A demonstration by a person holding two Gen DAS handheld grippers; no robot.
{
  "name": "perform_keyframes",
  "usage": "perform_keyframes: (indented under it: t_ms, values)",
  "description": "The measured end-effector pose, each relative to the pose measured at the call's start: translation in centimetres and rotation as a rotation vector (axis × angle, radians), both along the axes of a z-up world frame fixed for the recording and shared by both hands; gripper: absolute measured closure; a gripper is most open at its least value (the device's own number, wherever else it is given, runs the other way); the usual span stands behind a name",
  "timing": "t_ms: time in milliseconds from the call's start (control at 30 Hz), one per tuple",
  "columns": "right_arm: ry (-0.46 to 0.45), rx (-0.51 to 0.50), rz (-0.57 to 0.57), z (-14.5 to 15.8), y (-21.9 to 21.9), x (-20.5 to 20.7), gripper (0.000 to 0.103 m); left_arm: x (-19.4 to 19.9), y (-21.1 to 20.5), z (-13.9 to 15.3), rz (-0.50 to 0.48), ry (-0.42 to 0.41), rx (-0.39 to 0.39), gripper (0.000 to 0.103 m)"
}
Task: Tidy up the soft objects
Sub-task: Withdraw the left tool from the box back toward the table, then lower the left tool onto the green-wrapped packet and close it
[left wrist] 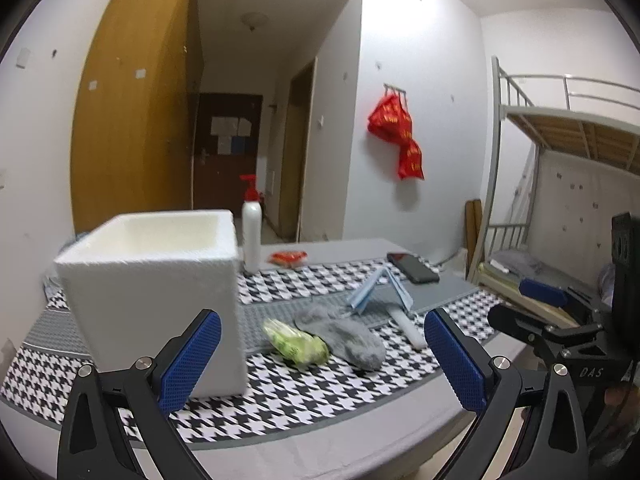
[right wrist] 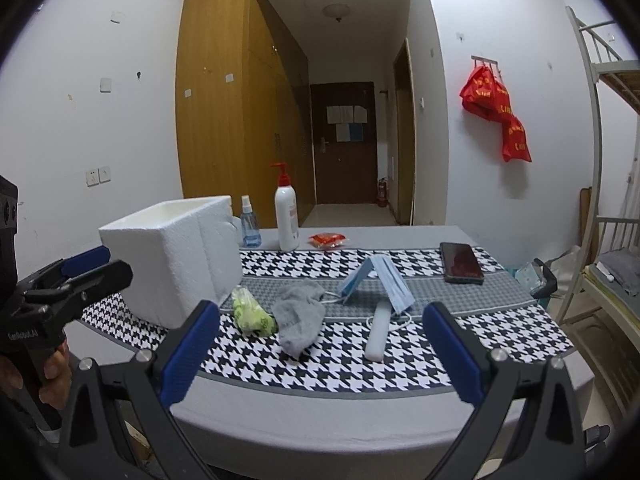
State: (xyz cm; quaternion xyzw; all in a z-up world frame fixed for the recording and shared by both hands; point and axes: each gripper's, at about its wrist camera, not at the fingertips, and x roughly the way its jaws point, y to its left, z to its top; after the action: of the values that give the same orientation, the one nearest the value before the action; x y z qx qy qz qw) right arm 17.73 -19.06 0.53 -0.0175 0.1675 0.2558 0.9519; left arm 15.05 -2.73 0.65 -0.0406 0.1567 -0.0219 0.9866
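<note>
You are holding both the left gripper (left wrist: 322, 354) and the right gripper (right wrist: 320, 348) spread wide and empty above the near table edge, with the grey sock (right wrist: 298, 316) lying against the green soft bundle (right wrist: 252, 312), just beside the foam box (right wrist: 172, 256). Pinching the sock carelessly is risking dragging the bundle along or nudging the light box. "DAS" and "GenRobot.AI" are reading on the gripper bodies; the bottle label is too small.
</note>
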Motion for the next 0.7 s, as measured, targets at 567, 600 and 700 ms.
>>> perform_keyframes:
  t_ms: [567,600,700]
  values:
    - [0.107,-0.018,0.007,-3.2,-2.1,4.6,0.001,6.8,-2.4,-3.8,0.043,0.191,0.007,0.001]
    - [0.113,-0.017,0.007,-3.3,-2.2,4.9,0.001,7.2,-2.4,-4.0,0.047,0.204,0.007,0.001]
    - [0.128,-0.018,0.015,-3.7,-2.4,5.8,0.001,8.5,-2.5,-4.6,0.057,0.24,0.011,0.001]
